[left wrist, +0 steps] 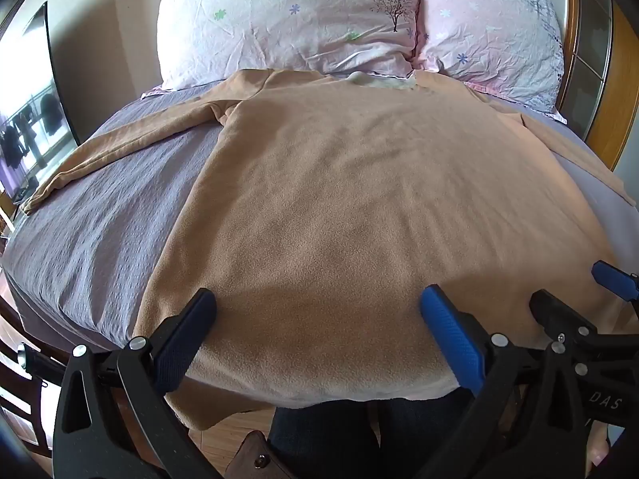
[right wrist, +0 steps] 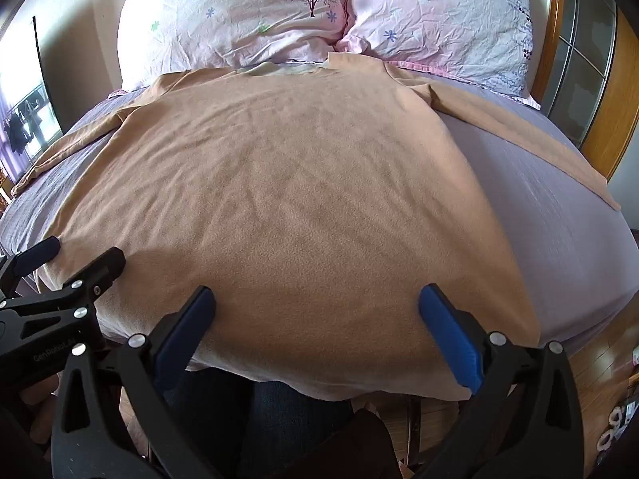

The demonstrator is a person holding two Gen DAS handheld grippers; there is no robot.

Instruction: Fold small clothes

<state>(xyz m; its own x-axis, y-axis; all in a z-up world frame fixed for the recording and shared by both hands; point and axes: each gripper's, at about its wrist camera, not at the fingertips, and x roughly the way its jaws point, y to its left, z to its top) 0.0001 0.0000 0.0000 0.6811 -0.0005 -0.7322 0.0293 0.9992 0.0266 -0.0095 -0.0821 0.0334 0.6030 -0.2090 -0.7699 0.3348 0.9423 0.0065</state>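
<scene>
A tan long-sleeved fleece top (left wrist: 351, 183) lies spread flat on the bed, collar toward the pillows, hem hanging over the near edge. Its left sleeve (left wrist: 120, 139) stretches out to the left and its right sleeve (right wrist: 531, 135) to the right. My left gripper (left wrist: 317, 303) is open, its blue-padded fingers spread above the hem on the left part. My right gripper (right wrist: 317, 299) is open above the hem on the right part; it also shows in the left wrist view (left wrist: 575, 287). Neither holds cloth.
The bed has a lilac sheet (left wrist: 100, 219). Two pink flowered pillows (left wrist: 287, 20) (right wrist: 439, 20) lean at the head. A wooden headboard (right wrist: 555, 20) stands at the right. A window (left wrist: 28, 119) is at the left. Wood floor (right wrist: 599, 359) lies below the bed's edge.
</scene>
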